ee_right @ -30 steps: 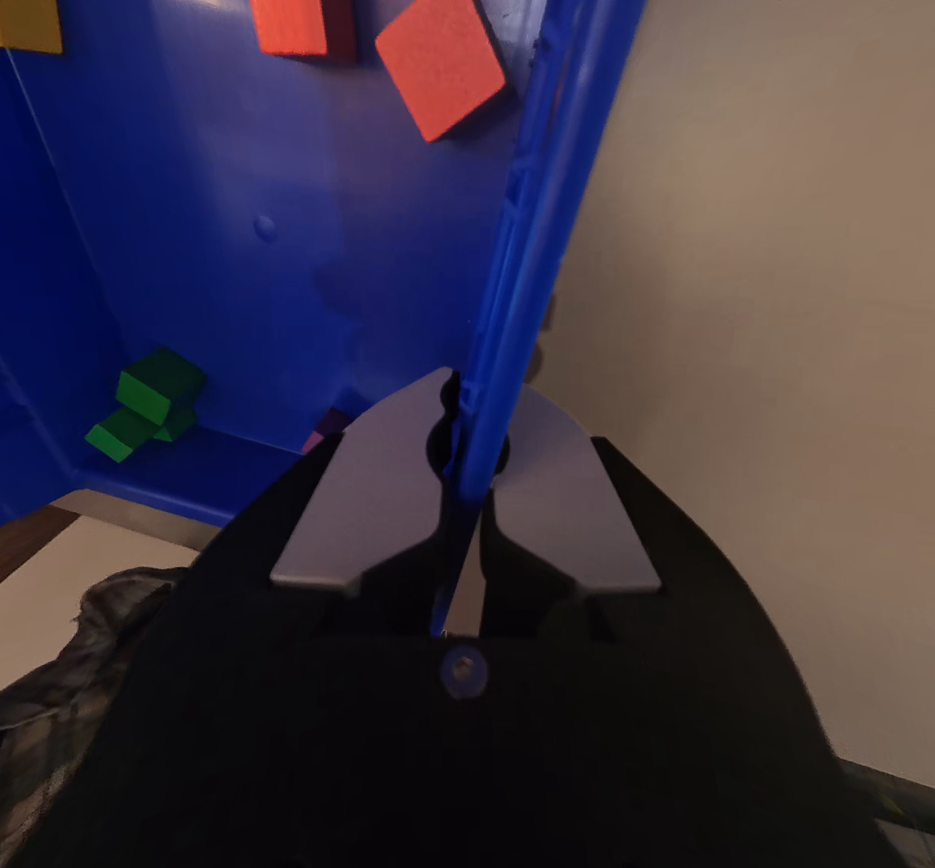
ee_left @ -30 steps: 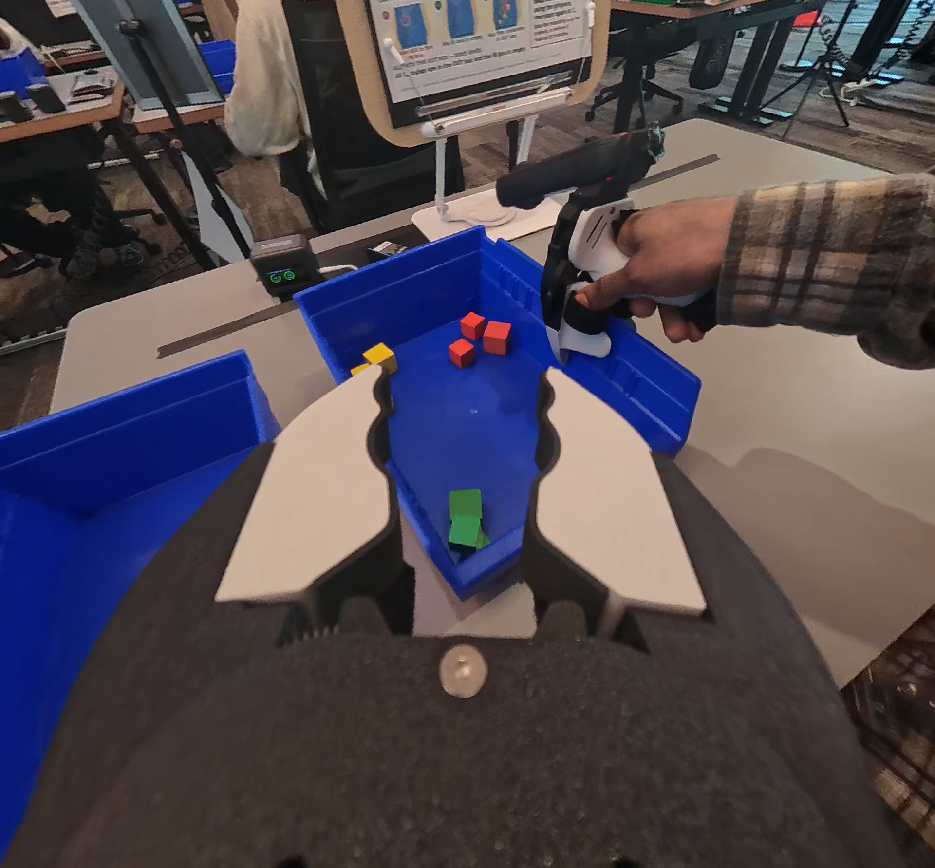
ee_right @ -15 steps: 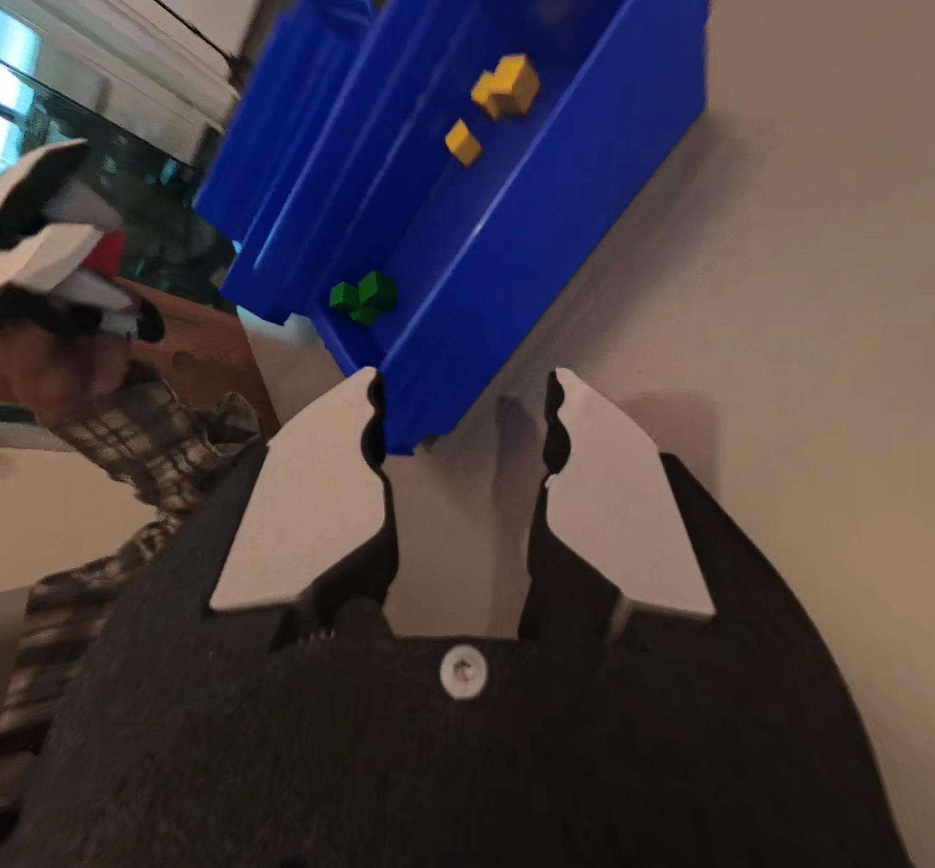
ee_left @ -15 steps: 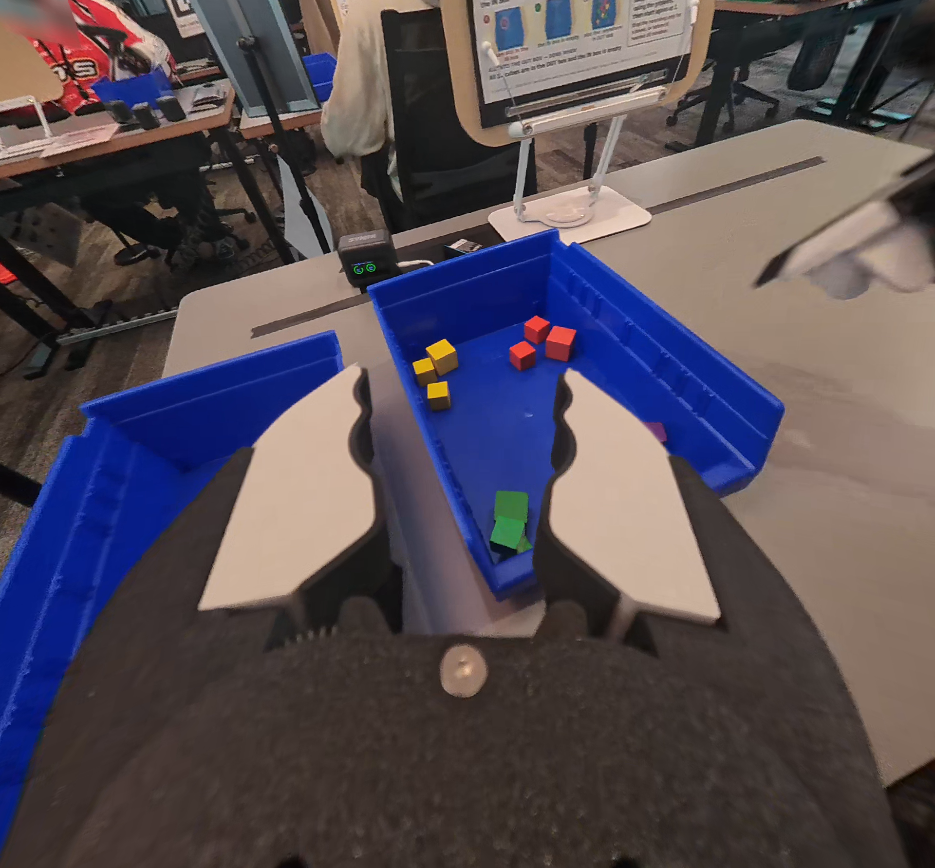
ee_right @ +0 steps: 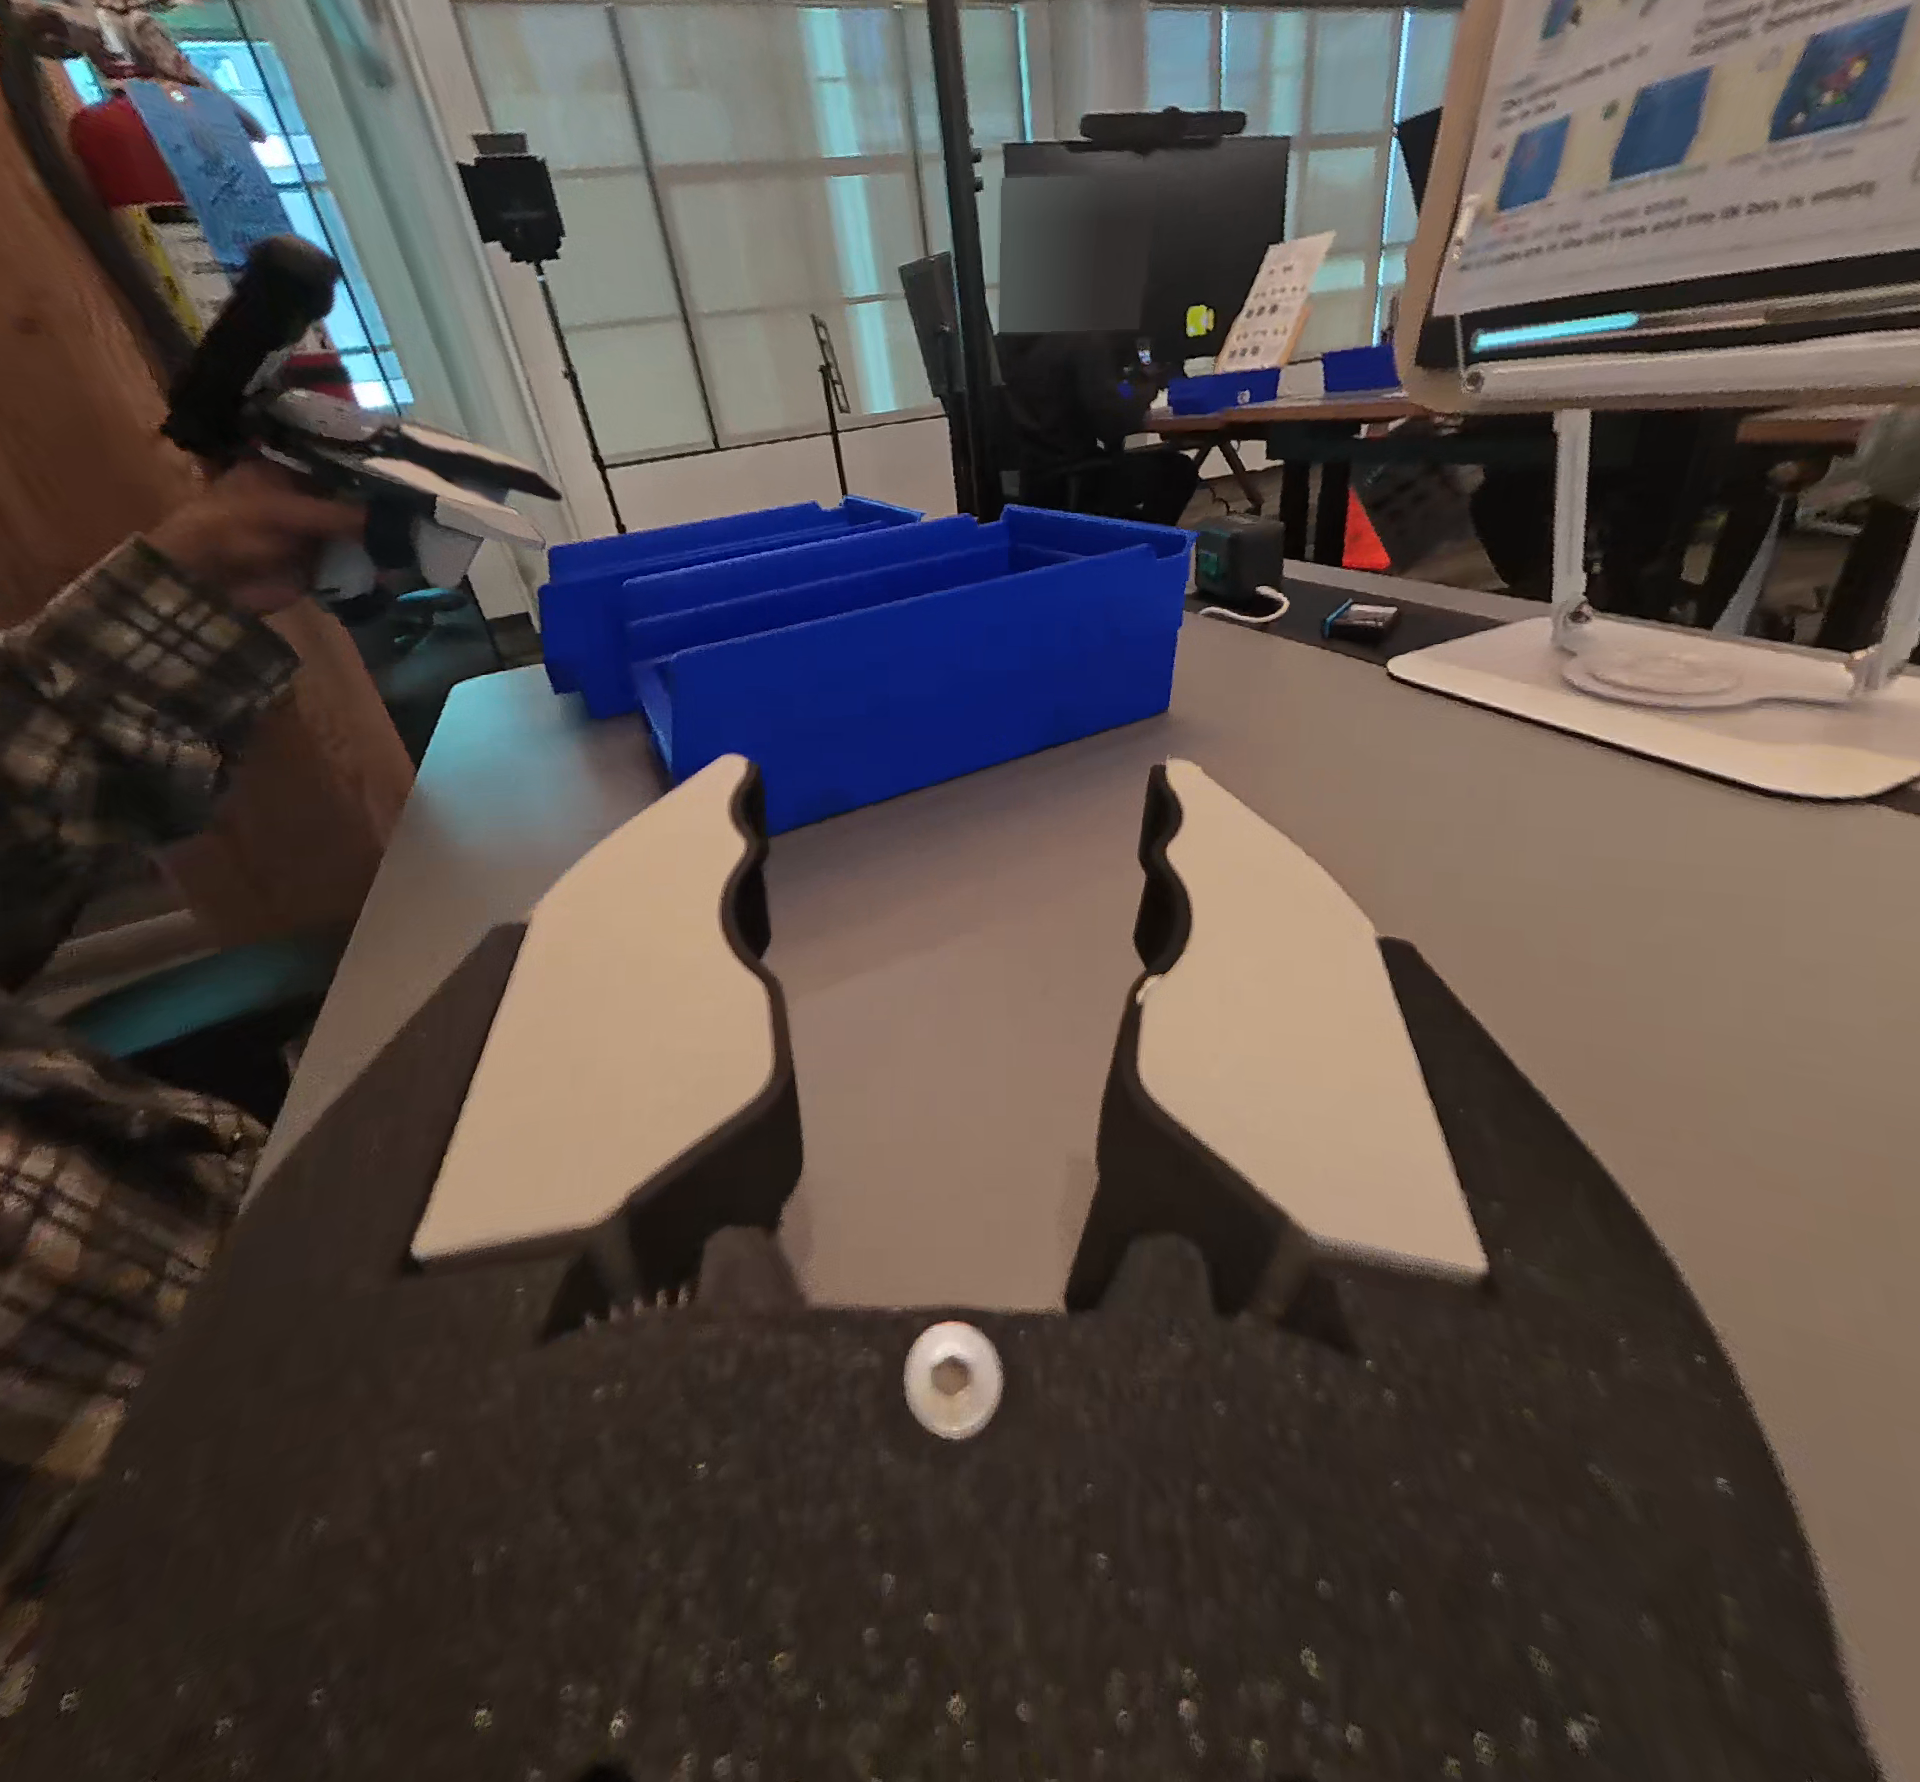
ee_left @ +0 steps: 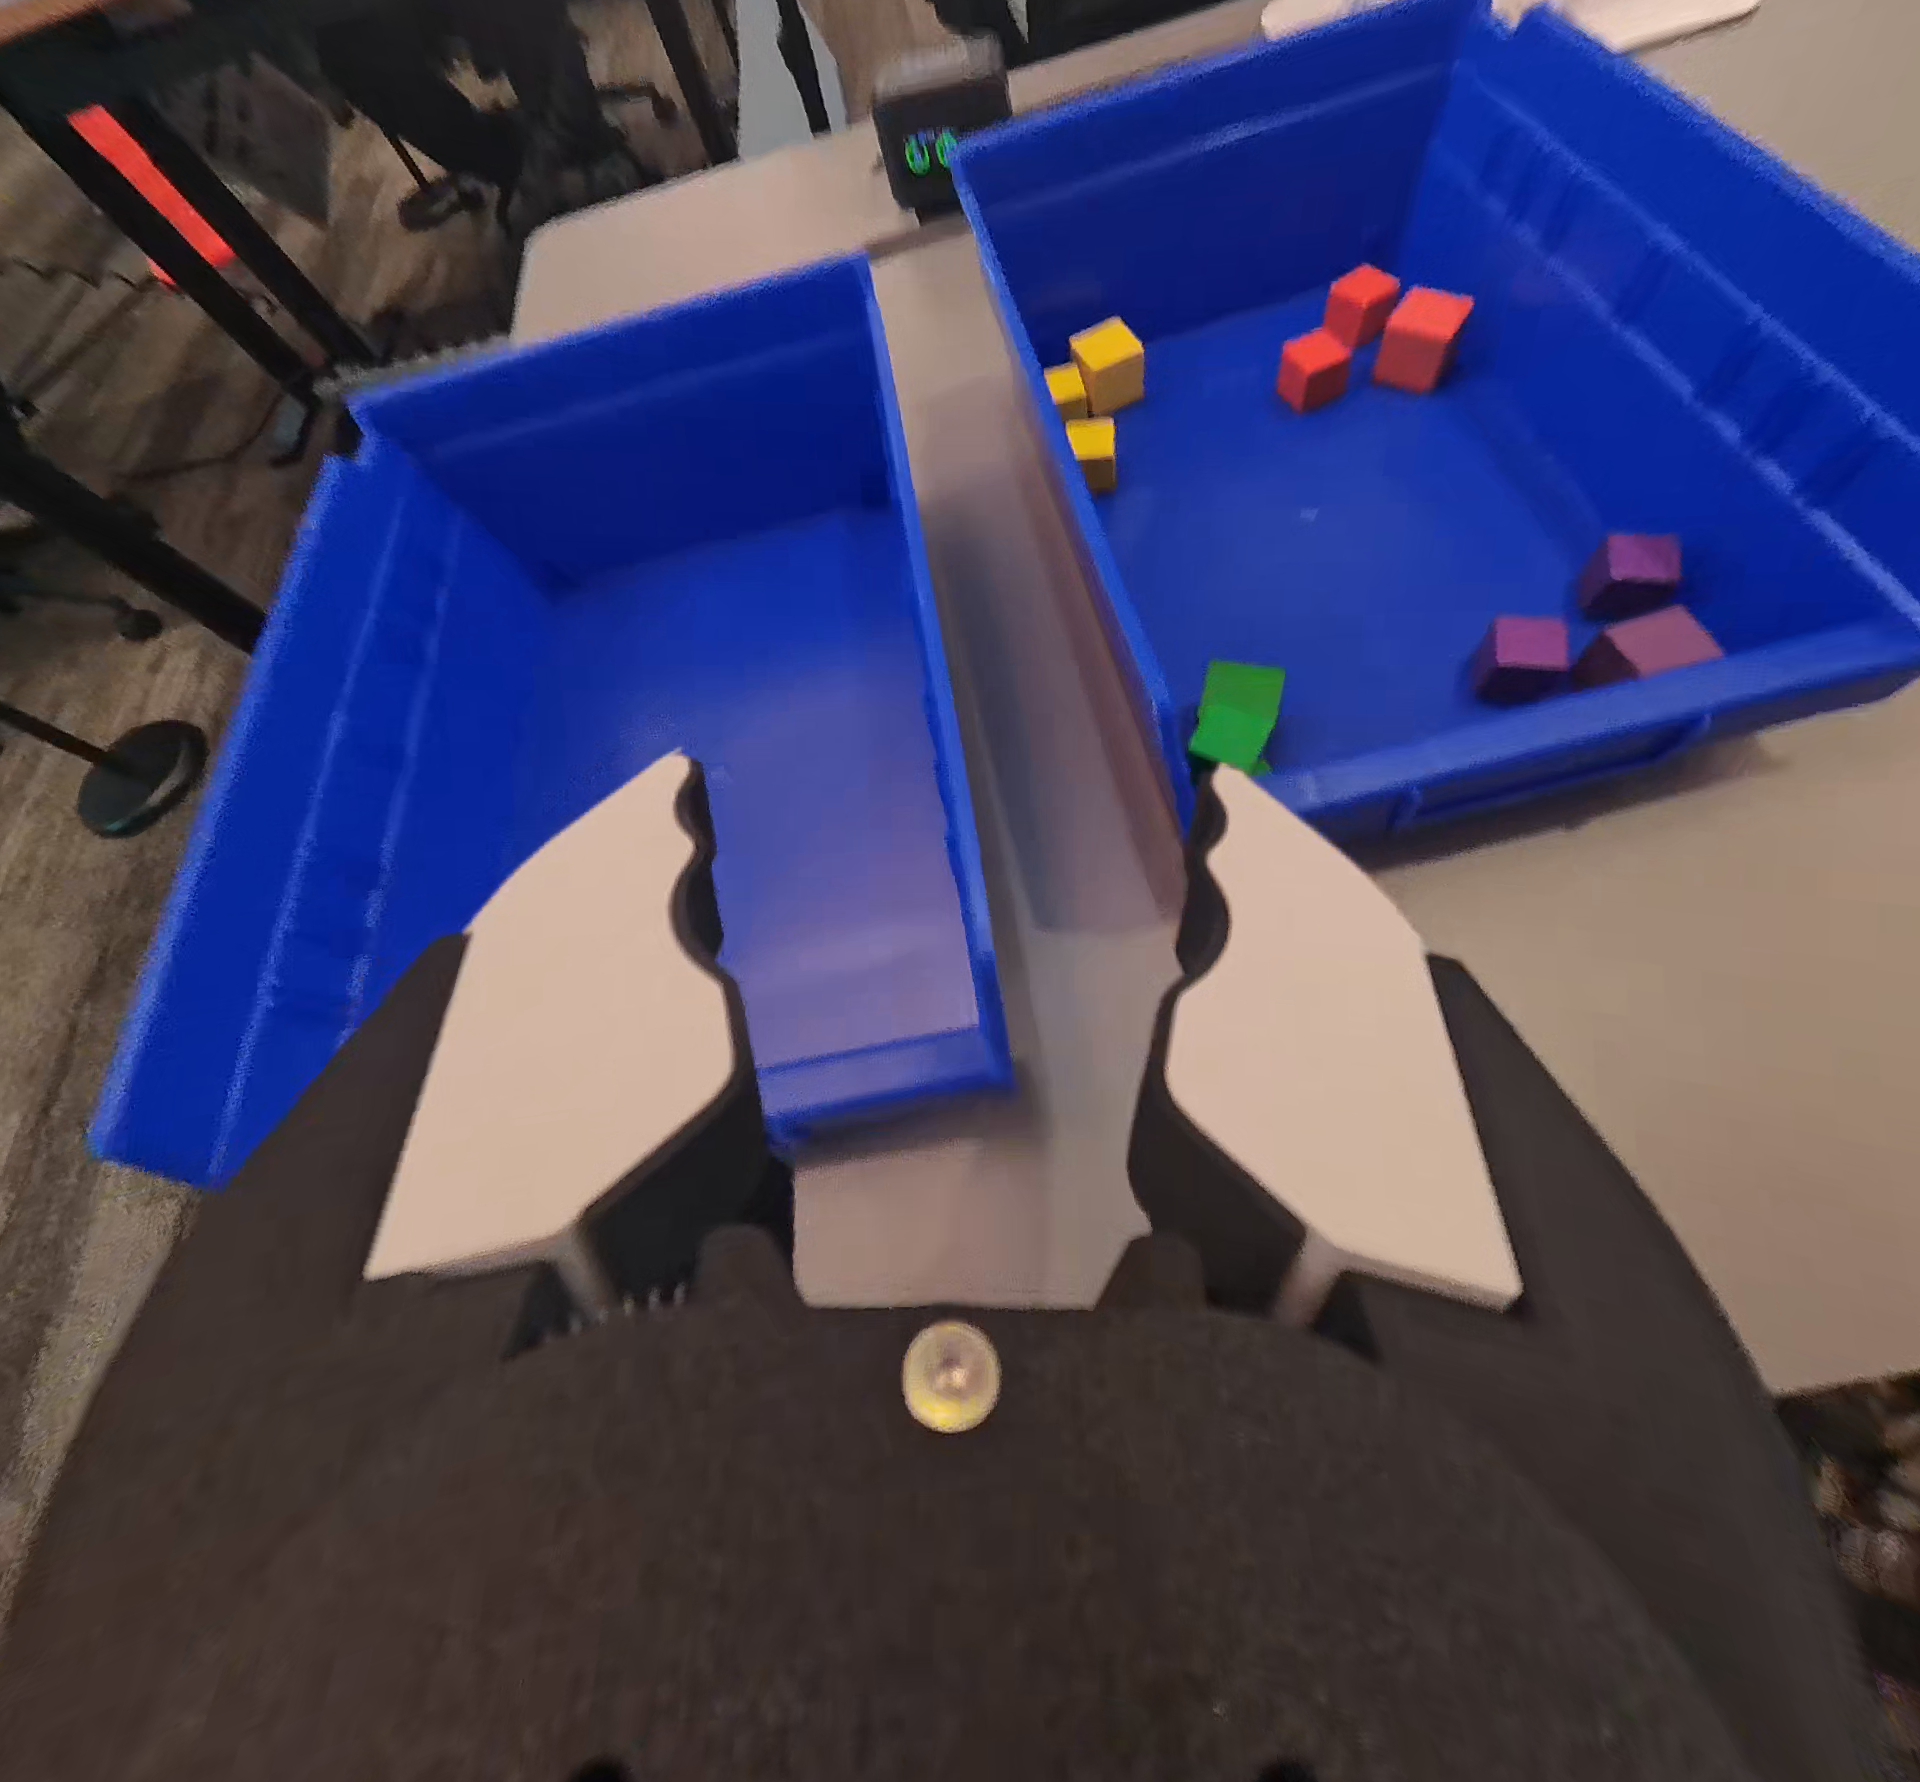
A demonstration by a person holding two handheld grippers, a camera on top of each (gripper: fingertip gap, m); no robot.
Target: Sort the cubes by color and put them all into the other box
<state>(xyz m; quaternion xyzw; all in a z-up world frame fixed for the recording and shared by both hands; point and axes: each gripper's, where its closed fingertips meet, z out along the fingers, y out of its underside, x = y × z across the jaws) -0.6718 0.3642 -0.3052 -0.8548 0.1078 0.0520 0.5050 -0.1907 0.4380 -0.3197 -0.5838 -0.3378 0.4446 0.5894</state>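
Observation:
In the left wrist view two blue boxes stand side by side on the grey table. The right box point(ee_left: 1766, 309) holds yellow cubes point(ee_left: 1103, 366), red cubes point(ee_left: 1408, 338), purple cubes point(ee_left: 1631, 631) and green cubes point(ee_left: 1236, 709), grouped by colour. The left box point(ee_left: 343, 693) holds no cubes. My left gripper point(ee_left: 940, 782) is open and empty, high above the gap between the boxes. My right gripper point(ee_right: 951, 776) is open and empty, low over the table, pointing at the boxes' side point(ee_right: 914, 672). The left gripper point(ee_right: 416, 485) shows far left in the right wrist view.
A white stand point(ee_right: 1662, 704) with an instruction board point(ee_right: 1704, 91) sits at the table's back. A small black device with green lights point(ee_left: 935, 132) stands behind the boxes. A plaid sleeve point(ee_right: 114, 693) is at left. Desks and chairs lie beyond the table edge.
My right gripper let go of the right box's wall, opened and pulled back level over the table. My left gripper rose and swung left, bringing both boxes into view.

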